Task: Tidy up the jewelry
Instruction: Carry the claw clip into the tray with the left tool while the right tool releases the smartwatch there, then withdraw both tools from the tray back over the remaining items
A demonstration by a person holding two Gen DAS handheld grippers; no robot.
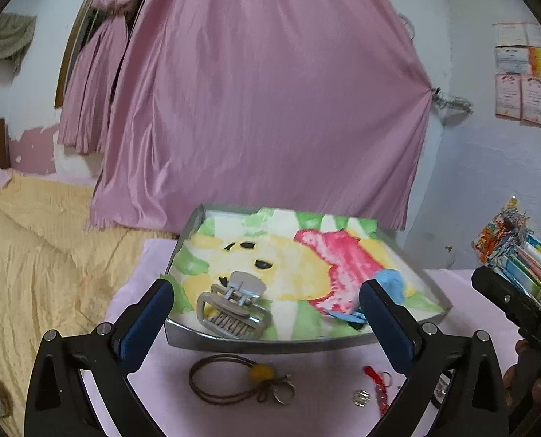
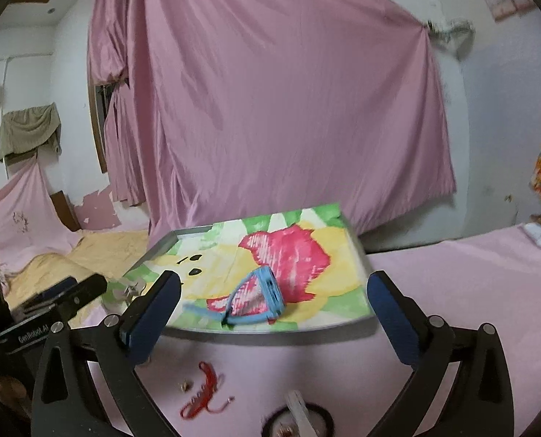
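Left gripper (image 1: 266,313) gaped empty over tray's (image 1: 270,346) near rim, right gripper (image 2: 274,306) likewise, hair claw (image 1: 232,309) inside tray at centre frame.

Left gripper (image 1: 266,309): black frame, blue pads (image 1: 150,322) (silver screws); right gripper (image 2: 274,304) alike.

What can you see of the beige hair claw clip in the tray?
The hair claw clip looks like matte beige plastic with a metal spring hinge at its middle. It has comb-like teeth and a rounded thumb tab sticking up. It lies on its side on the printed cloth lining the metal tray, near the tray's front left edge. Neither gripper touches it.
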